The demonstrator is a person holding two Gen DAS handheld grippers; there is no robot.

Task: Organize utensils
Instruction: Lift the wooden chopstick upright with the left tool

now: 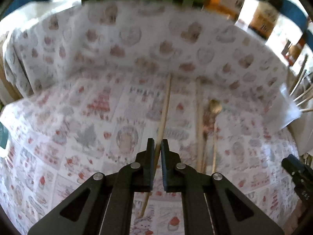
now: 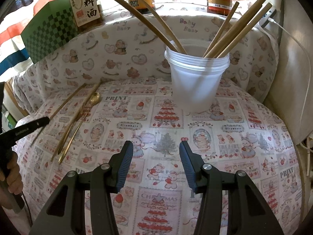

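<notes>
My left gripper (image 1: 157,146) is shut on a wooden chopstick (image 1: 163,113), which runs up between its pads over the printed cloth. To the right of it a second chopstick (image 1: 199,121) and a gold spoon (image 1: 214,106) lie on the cloth. In the right wrist view my right gripper (image 2: 156,146) stands open over the cloth with nothing between its fingers. Beyond it is a white plastic cup (image 2: 197,82) holding several chopsticks (image 2: 240,27). The left gripper (image 2: 46,121) shows at the left edge, beside the spoon (image 2: 95,98).
A green checkered box (image 2: 49,33) and three sauce bottles (image 2: 86,4) stand on the raised ledge behind the cloth. A white cable (image 2: 305,68) runs down the right side. A person's hand (image 2: 11,174) holds the left gripper's handle.
</notes>
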